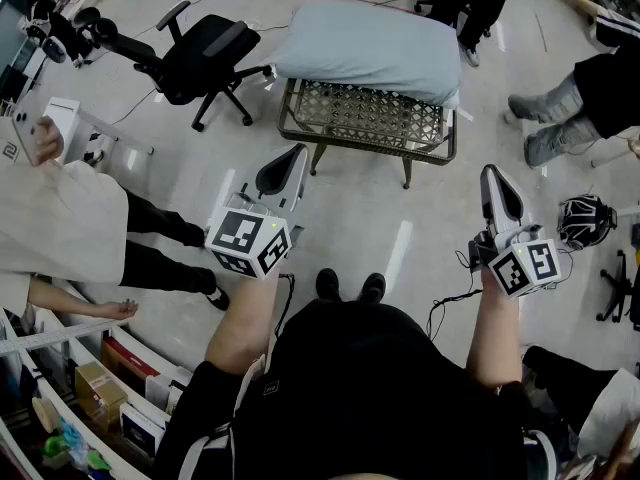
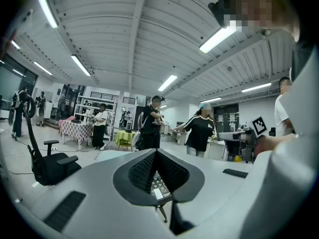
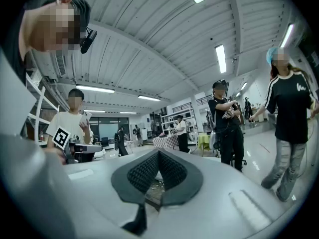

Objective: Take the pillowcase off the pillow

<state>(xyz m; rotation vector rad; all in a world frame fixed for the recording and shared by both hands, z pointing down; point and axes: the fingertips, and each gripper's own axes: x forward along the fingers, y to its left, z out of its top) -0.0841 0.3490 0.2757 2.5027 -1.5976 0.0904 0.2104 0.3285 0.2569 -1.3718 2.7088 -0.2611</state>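
A pillow in a pale blue pillowcase (image 1: 370, 50) lies on a low wicker table (image 1: 365, 118) at the far middle of the head view. Both grippers are held up well short of the table, over the floor, and point toward it. My left gripper (image 1: 295, 155) is shut with nothing in it, and its dark pads (image 2: 142, 171) meet at the tip. My right gripper (image 1: 492, 174) is likewise shut and empty, its pads (image 3: 172, 171) pressed together. A sliver of the wicker table (image 2: 158, 187) shows below the left gripper's closed tip.
A black office chair (image 1: 205, 58) stands left of the table. People stand around: grey-trousered legs (image 1: 555, 118) at the right, a person in a white shirt (image 1: 60, 218) at the left. A dark helmet (image 1: 585, 218) and cables (image 1: 450, 303) lie on the floor. Shelves (image 1: 90, 388) fill the bottom left.
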